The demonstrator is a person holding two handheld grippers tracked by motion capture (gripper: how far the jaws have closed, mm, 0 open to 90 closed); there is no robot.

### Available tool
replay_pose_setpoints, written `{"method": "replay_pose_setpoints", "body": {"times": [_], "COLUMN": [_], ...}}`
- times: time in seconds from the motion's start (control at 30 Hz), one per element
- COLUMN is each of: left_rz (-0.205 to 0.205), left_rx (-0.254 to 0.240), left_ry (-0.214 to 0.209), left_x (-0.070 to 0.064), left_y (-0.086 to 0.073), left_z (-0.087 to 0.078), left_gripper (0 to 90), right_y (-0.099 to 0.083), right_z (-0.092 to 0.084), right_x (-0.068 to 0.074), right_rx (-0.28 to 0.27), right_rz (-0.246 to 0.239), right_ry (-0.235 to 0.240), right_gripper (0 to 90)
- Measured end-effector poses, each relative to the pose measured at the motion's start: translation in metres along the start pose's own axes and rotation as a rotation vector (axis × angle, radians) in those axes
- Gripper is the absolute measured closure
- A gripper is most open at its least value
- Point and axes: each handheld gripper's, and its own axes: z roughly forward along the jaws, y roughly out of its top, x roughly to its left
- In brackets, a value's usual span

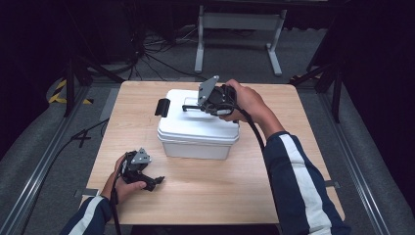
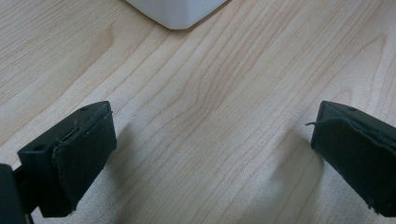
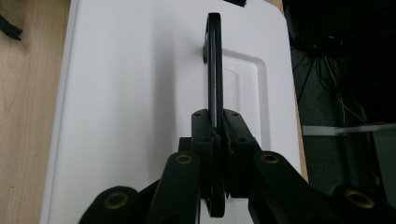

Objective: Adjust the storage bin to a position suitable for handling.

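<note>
Your right gripper (image 3: 215, 140) is clamped on the black carry handle (image 3: 214, 60) of the white lidded box (image 1: 198, 125) — the pads pinch the thin bar edge-on, close to one end of it rather than at its middle. That handle stands upright out of the moulded recess in the lid (image 3: 140, 93), and it looks like hard, smooth plastic: stiff enough to pull on, but slick, so a narrow pinch could let it twist or slide through the pads.

The box sits a little beyond the centre of the wooden surface (image 1: 205, 191), with a black latch (image 1: 162, 107) showing at its left end. Judge it as a rigid, fairly bulky tub; how much it weighs depends on contents you cannot see, so expect it to swing or tilt if you lift from an off-centre hold. Taking the handle at its midpoint would keep the box level. If the latch is undone, a pull on the handle may raise only the lid — worth bearing in mind.

Your left gripper (image 1: 142, 171) rests low over the surface near its front left, well apart from the box, jaws wide apart with nothing between them; a corner of the box shows ahead of it.
</note>
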Motion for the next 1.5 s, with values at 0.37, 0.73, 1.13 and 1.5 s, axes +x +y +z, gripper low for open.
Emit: {"method": "replay_pose_setpoints", "body": {"times": [0.37, 0.73, 1.13, 1.5], "left_rz": [-0.001, -0.002, -0.001, -0.001], "left_rx": [0.000, -0.006, -0.001, -0.007], "left_ry": [0.000, 0.003, 0.000, 0.003], "left_x": [0.000, 0.000, 0.000, 0.000], "left_y": [0.000, 0.000, 0.000, 0.000], "left_z": [0.000, 0.001, 0.000, 0.001], "left_gripper": [0.6, 0.6, 0.6, 0.6], "right_y": [-0.010, -0.034, -0.066, -0.104], "right_z": [-0.013, -0.028, -0.053, -0.080], "right_x": [-0.003, -0.003, -0.006, -0.007], "right_rx": [-0.018, -0.020, -0.015, 0.018], "right_rz": [-0.007, 0.041, 0.093, 0.139], "right_ry": [-0.021, -0.037, -0.051, -0.090], "right_gripper": [85.0, 85.0, 84.9, 84.9]}}
